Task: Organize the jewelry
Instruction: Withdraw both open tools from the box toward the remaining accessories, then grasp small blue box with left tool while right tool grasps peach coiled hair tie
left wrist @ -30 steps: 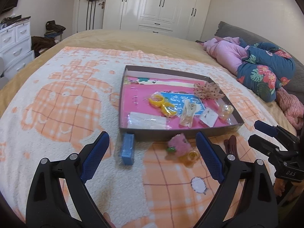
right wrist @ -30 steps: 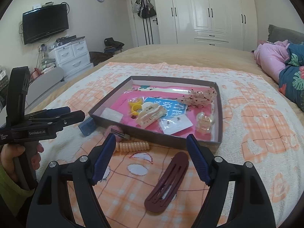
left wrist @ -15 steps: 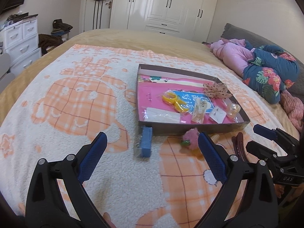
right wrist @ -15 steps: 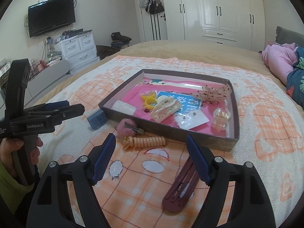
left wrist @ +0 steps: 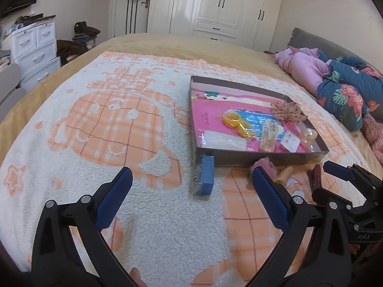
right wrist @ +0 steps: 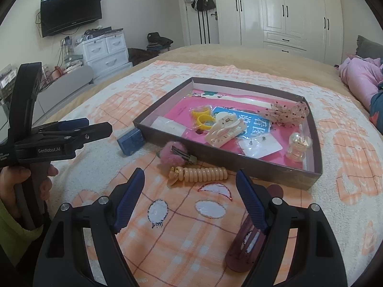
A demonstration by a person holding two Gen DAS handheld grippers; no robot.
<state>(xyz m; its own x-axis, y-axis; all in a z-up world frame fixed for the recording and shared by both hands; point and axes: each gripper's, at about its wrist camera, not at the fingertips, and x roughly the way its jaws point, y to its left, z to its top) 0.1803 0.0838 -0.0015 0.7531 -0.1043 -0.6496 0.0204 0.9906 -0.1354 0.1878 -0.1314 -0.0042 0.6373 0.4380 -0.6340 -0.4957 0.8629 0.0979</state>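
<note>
A shallow brown tray [right wrist: 239, 165] lies on the bed with yellow rings [right wrist: 203, 117], a cream claw clip [right wrist: 225, 130], a lace bow [right wrist: 287, 114] and an earring card [right wrist: 261, 146] in it. In front of it lie a blue box [left wrist: 207, 174], a pink pom-pom clip [right wrist: 173, 155], a peach coil tie [right wrist: 201, 173] and a maroon hair clip [right wrist: 244, 246]. My left gripper [left wrist: 191, 170] hovers short of the blue box, jaws opening, nothing between them. My right gripper [right wrist: 190, 172] hangs just short of the coil tie, jaws opening slightly, also empty; its right finger covers part of the maroon clip.
The bed carries a white and orange fleece blanket [left wrist: 119, 124]. Pink and floral bedding [left wrist: 335, 79] is piled at the right. White drawers [right wrist: 105, 47] and a wall television [right wrist: 70, 10] stand beyond the left edge. A hand [right wrist: 14, 179] holds the left gripper.
Both views have swung left, so the tray and loose pieces sit further right. The left jaws have spread a little wider. The maroon clip now lies under the right finger.
</note>
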